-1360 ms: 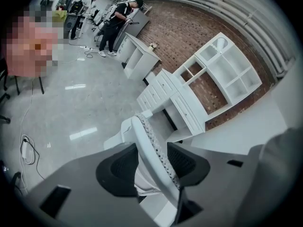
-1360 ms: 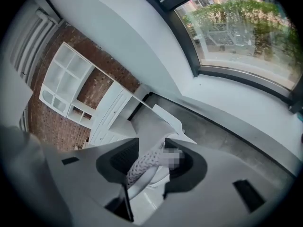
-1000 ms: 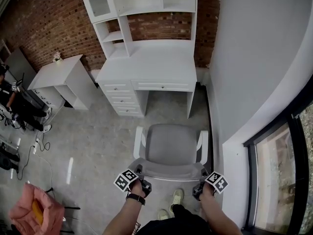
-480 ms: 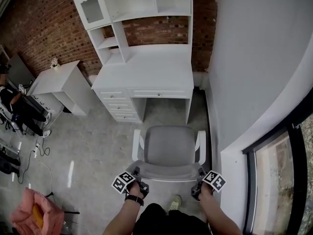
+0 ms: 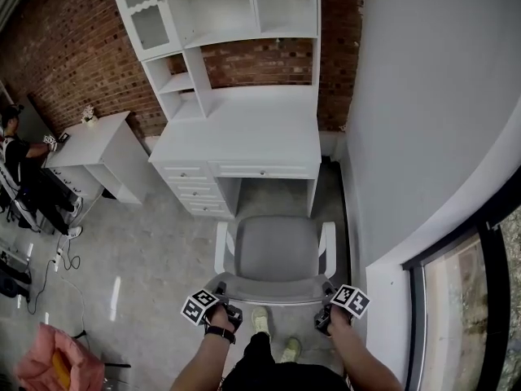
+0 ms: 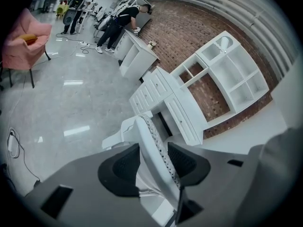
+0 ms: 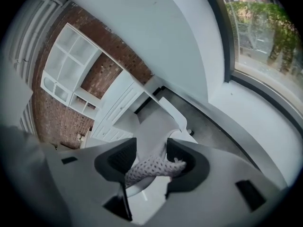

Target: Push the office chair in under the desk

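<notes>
A grey office chair point(image 5: 275, 249) with white armrests faces the white desk point(image 5: 244, 141), its seat front at the mouth of the kneehole point(image 5: 273, 192). My left gripper point(image 5: 226, 309) is on the left top corner of the backrest and my right gripper point(image 5: 324, 316) on the right corner. In the left gripper view the left gripper point(image 6: 154, 163) has the backrest edge point(image 6: 147, 141) filling the gap between its pads as the jaws close. In the right gripper view the right gripper point(image 7: 150, 161) holds the dotted mesh edge point(image 7: 156, 168), its jaws easing open while both pads touch it.
A white hutch point(image 5: 220, 15) stands on the desk against the brick wall. A white wall point(image 5: 423, 137) and a window point(image 5: 472, 316) run close along the chair's right. A small white side table point(image 5: 89, 141), a person point(image 5: 16, 161) and a pink chair point(image 5: 49, 365) are at left.
The chair has rolled forward toward the desk with both grippers on its backrest. Its seat front has reached the kneehole and the person's feet have stepped up behind it.
</notes>
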`<state>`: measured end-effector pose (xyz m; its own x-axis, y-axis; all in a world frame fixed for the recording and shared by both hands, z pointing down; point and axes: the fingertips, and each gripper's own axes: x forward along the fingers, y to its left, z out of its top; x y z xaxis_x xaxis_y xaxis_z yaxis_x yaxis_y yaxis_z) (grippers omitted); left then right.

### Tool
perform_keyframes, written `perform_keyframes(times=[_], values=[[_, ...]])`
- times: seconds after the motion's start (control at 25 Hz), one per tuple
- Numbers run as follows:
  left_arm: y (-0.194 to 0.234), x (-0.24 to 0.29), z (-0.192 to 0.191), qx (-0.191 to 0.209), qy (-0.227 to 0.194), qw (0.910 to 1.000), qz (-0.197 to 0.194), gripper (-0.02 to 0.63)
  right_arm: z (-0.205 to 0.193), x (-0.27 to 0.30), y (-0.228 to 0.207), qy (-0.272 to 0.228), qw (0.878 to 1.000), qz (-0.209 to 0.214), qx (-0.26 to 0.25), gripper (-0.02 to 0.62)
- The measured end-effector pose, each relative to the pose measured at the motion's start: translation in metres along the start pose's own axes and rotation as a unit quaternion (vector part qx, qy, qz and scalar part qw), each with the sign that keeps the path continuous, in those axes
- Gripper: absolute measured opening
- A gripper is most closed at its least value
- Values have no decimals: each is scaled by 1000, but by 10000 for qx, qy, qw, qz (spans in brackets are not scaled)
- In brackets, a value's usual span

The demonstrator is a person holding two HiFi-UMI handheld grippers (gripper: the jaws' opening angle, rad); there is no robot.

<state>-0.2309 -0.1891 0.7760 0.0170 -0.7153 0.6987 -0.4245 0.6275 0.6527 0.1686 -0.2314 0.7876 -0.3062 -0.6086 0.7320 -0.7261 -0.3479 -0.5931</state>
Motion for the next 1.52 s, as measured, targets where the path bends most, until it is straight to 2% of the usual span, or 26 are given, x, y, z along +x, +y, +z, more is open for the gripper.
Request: perform_keyframes(times=[0.44, 1.0, 1.28, 1.52], values=[[-29, 49, 48, 12, 62, 10000, 2, 176, 28, 53, 46, 92, 9999, -19, -60, 184], [-65, 113, 116, 177, 379, 9991, -51, 172, 48, 110, 103, 75, 9998, -157, 12, 186], [-86, 143, 143, 236, 590, 9978, -208, 173, 61, 133, 127, -8, 9997, -235, 62, 186], [-104, 165, 152, 97, 885, 9950, -463, 160, 73, 148, 140, -68, 9995, -279, 98, 187]])
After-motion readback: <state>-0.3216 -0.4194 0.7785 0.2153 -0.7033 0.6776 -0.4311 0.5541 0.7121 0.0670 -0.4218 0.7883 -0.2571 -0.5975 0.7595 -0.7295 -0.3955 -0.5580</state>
